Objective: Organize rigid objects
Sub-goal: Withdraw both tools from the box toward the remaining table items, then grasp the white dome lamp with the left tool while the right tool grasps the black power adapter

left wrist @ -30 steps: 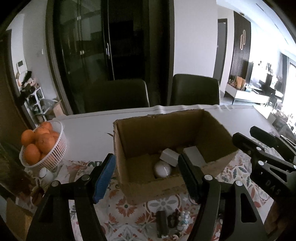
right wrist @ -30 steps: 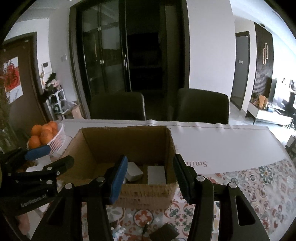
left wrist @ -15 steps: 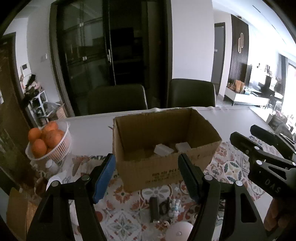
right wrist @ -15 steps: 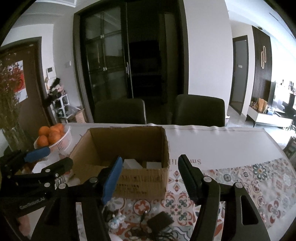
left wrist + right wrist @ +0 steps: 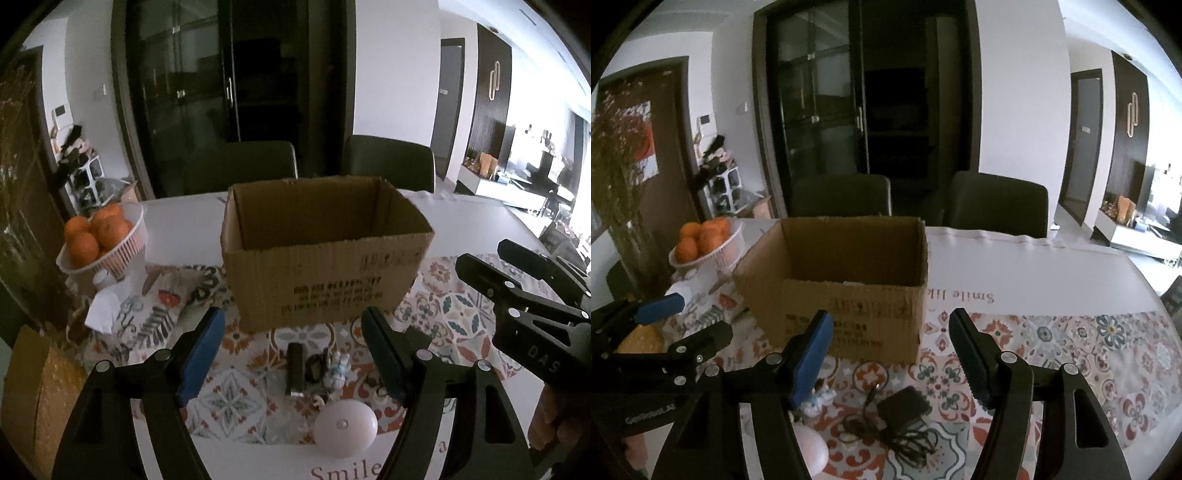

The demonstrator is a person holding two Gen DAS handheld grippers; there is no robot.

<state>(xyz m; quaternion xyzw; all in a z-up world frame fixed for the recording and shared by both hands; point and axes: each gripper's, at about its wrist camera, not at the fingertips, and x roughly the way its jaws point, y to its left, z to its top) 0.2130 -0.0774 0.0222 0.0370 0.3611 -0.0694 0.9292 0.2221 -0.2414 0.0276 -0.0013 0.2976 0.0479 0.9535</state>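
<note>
Collection of the next loose item is judged in hand: both the left gripper (image 5: 291, 354) and right gripper (image 5: 890, 354) are opening and empty, small items (image 5: 314, 369) lie before the cardboard box (image 5: 325, 266), and descent onto one is required.

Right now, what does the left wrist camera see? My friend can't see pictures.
An open cardboard box stands on a patterned tablecloth, and the left gripper reaches toward it, its jaws opening with nothing between them. In front of the box lie a small black stick, a tiny figurine and a round white puck; a basket of oranges sits left.
</note>
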